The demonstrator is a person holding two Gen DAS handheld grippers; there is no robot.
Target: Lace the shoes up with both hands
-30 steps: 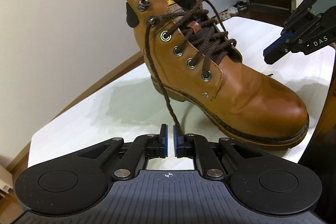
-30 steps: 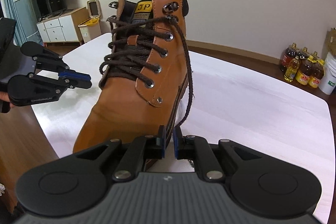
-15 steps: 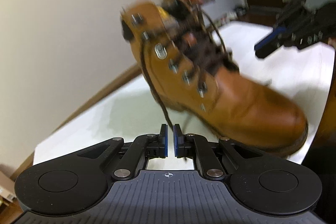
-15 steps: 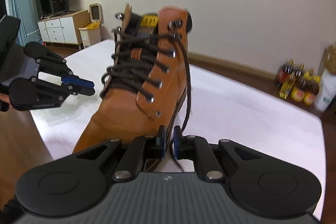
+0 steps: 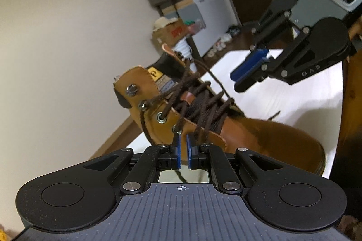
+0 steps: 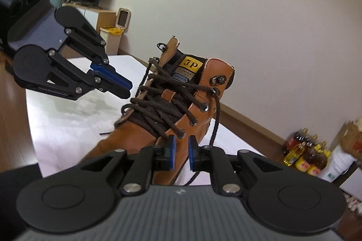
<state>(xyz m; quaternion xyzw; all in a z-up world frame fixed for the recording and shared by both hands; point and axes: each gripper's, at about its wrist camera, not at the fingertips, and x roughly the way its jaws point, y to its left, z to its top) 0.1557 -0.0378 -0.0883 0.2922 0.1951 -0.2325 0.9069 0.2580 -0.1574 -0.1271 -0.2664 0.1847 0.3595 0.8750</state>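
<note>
A tan leather boot [image 5: 260,139] [image 6: 133,139] with dark brown laces stands on the white table [image 5: 294,94]. My left gripper [image 5: 183,137] [image 6: 127,89] is close against the boot's eyelet side, its blue pads a narrow slit apart. The left lace [image 5: 144,128] drops from the upper hook to the left finger, and a strand shows under the pads. My right gripper [image 6: 182,138] [image 5: 235,82] is at the boot's other side and its jaws are opening. The right lace [image 6: 216,119] hangs just outside the right pad, not between the pads.
One lace tail [image 6: 105,133] lies on the table by the toe and another [image 5: 273,115] on the boot's far side. Oil bottles [image 6: 303,155] and a white bucket [image 6: 334,164] stand on the floor beyond the table. A cardboard box [image 5: 172,33] sits by the wall.
Both views have rolled, so the boot looks tilted and sits closer to both grippers. The right pads have spread, and the right lace that ran into their gap now hangs beside them.
</note>
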